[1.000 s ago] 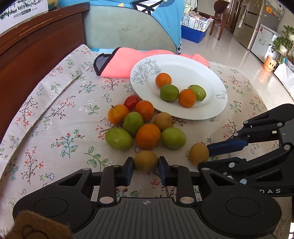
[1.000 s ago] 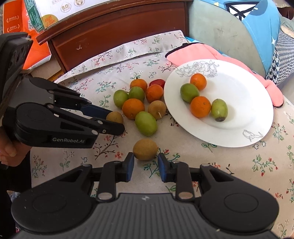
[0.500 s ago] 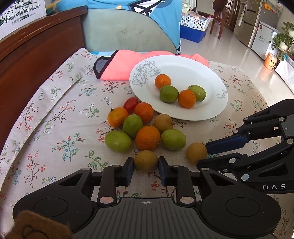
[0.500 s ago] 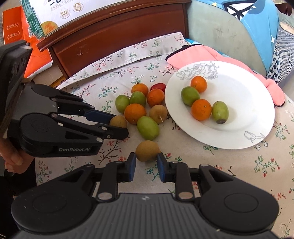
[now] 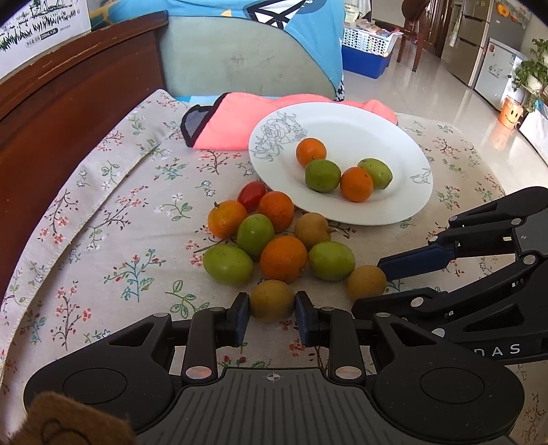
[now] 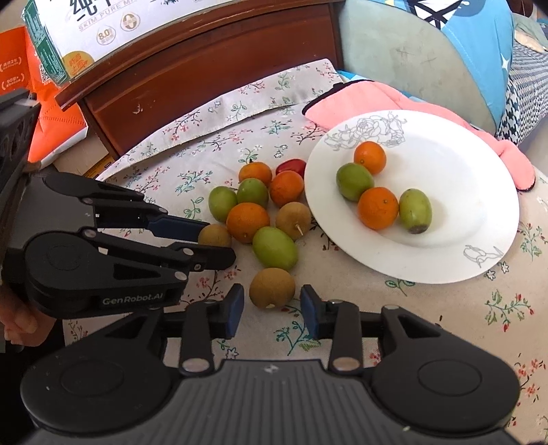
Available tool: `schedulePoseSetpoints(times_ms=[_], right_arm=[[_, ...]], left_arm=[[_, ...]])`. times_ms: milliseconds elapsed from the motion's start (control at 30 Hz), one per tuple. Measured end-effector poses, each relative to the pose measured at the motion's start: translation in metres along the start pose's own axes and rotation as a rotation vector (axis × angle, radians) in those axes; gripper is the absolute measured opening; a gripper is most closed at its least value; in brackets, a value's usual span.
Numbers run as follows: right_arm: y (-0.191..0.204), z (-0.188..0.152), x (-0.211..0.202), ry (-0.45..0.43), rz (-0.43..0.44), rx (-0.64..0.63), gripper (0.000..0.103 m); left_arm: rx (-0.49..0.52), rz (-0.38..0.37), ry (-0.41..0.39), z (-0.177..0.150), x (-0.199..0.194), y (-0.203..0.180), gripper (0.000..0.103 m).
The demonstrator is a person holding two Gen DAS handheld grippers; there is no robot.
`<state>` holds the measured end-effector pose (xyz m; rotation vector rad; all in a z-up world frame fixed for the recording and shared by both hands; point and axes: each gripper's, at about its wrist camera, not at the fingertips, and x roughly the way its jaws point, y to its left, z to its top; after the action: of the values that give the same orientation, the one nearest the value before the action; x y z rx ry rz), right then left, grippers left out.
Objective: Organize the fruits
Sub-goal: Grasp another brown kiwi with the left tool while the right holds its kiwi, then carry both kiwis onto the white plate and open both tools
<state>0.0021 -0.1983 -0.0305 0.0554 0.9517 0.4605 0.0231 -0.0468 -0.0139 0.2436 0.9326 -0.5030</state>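
Note:
A white plate [image 5: 404, 147] [image 6: 472, 171] holds two oranges and two green fruits. A cluster of oranges, green fruits, brown fruits and a red tomato [image 5: 251, 195] lies on the floral cloth beside it. My left gripper [image 5: 272, 313] is open with a brown fruit [image 5: 272, 300] between its fingertips; whether they touch it is unclear. My right gripper [image 6: 272, 306] is open around another brown fruit [image 6: 272, 287], with gaps on both sides. Each gripper shows in the other's view, the right [image 5: 411, 274] and the left [image 6: 205, 239].
A pink cloth [image 5: 236, 123] lies behind the plate. A wooden headboard [image 5: 68, 119] runs along the left, and a chair with a blue cover [image 5: 246, 51] stands behind the table. A milk carton box [image 6: 102, 30] sits on the headboard.
Both grippers have moved forward, so each brown fruit now sits between open fingertips. The right jaws have widened slightly. The fruits have not moved.

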Motion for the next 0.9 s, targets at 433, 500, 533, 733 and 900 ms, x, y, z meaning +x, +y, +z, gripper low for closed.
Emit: schedulePoseSetpoints(times_ms=[433, 500, 533, 733, 900], right_arm=[[0.001, 0.005, -0.002, -0.013, -0.028, -0.014, 0.030], [-0.003, 0.009, -0.010, -0.035, -0.029, -0.009, 0.030], [-0.005, 0.011, -0.015, -0.048, -0.032, -0.005, 0.030], [-0.024, 0.025, -0.041, -0.132, -0.078, 0.033, 0.030], [-0.038, 0.033, -0.054, -0.170, -0.106, 0.059, 0.030]], left_arm=[[0.000, 0.009, -0.009, 0.005, -0.002, -0.003, 0.026], [-0.003, 0.003, -0.025, 0.009, -0.006, -0.005, 0.026], [-0.005, 0.009, -0.028, 0.012, -0.007, -0.006, 0.026], [-0.038, 0.021, -0.064, 0.027, -0.014, -0.001, 0.026], [-0.060, 0.026, -0.073, 0.034, -0.015, 0.003, 0.026]])
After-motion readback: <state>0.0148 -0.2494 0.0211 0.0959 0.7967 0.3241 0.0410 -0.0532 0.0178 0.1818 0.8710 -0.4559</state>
